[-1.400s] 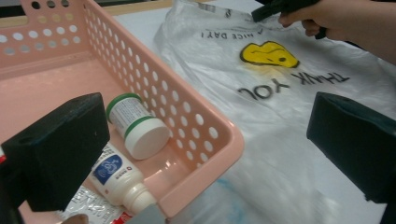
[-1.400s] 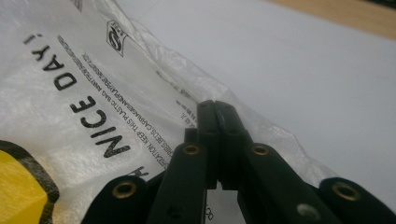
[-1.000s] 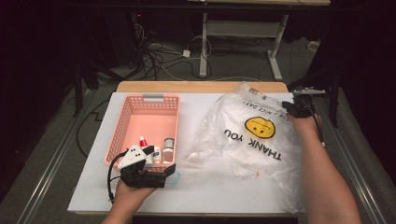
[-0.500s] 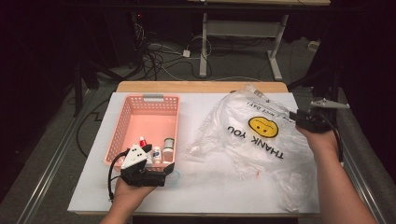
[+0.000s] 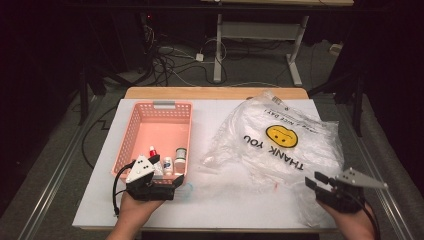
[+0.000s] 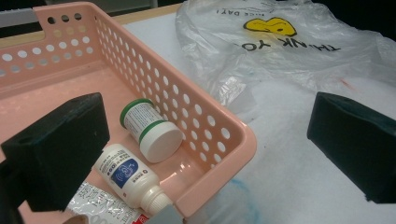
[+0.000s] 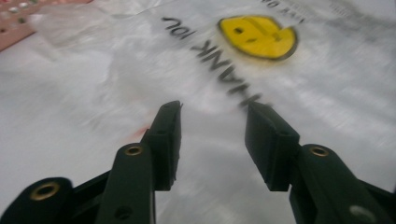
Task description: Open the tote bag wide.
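Note:
A pink perforated basket (image 5: 134,131) (image 6: 219,135) sits on the left of the white table. In its near end lie a green-capped white jar (image 5: 180,154) (image 6: 150,129), a white bottle with a blue label (image 5: 168,164) (image 6: 127,175) and a red-tipped tube (image 5: 152,151). My left gripper (image 5: 161,176) (image 6: 205,149) is open at the basket's near right corner, one jaw over the basket and the other over the table. A crumpled clear plastic bag (image 5: 280,145) (image 6: 299,42) (image 7: 219,70) with a yellow smiley and "THANK YOU" lies on the right. My right gripper (image 5: 317,182) (image 7: 212,140) stands open over the bag's near edge, holding nothing.
The table's near edge (image 5: 210,225) runs just before both hands. A wooden strip (image 5: 215,93) borders the far edge. Bare white surface (image 5: 235,195) lies between the grippers. Cables and desk legs (image 5: 218,45) stand on the floor beyond.
My right hand has drawn back from the bag's far right corner to its near right edge. The left gripper has stayed at the basket's near corner.

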Tool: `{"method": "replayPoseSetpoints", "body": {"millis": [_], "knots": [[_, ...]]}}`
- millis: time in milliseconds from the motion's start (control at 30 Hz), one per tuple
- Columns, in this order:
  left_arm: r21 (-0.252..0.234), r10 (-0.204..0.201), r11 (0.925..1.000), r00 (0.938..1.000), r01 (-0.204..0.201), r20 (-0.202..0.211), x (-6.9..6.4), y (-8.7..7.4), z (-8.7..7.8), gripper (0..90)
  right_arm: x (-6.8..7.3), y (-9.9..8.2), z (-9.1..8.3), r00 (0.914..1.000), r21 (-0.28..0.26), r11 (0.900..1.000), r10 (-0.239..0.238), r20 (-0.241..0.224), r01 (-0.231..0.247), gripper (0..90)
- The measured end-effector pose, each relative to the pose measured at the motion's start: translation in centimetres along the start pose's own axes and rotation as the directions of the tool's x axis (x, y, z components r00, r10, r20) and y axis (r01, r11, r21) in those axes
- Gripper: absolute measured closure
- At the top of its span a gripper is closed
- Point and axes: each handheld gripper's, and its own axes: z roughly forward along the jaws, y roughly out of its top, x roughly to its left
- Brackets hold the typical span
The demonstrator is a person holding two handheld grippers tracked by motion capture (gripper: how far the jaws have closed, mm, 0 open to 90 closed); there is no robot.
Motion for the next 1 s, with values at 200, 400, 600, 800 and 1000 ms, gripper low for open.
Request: {"method": "replayPoseSetpoints", "body": {"millis": [200,400,600,800,1000], "knots": [[0.009,0.003,1.0,1.0,-0.003,0.006,-0.2,-0.1,0.3,0.0,2.5,-2.9,-0.9,0.9985,0.035,0.9992,0.019,-0.052,-0.017,38.1],[0.013,0.009,0.9999,0.9999,-0.009,0.01,-0.4,-0.1,0.6,0.0,3.3,-4.4,-0.1,0.9988,0.142,0.9886,-0.047,-0.016,0.049,49.5],[0.016,0.011,0.9998,0.9998,-0.012,0.014,-0.3,-0.1,0.7,0.0,3.3,-4.6,0.0,0.9942,0.162,0.9811,-0.101,-0.037,0.106,86.4],[0.009,0.011,0.9999,0.9998,-0.011,0.015,-0.3,0.0,0.5,0.0,4.7,-4.0,-0.3,0.9879,0.127,0.9814,-0.135,-0.077,0.144,88.6],[0.022,0.001,0.9998,1.0,-0.001,0.001,-0.1,0.0,0.7,0.0,7.0,-3.6,0.2,0.9738,0.095,0.9798,-0.159,-0.162,0.176,87.6]]}}
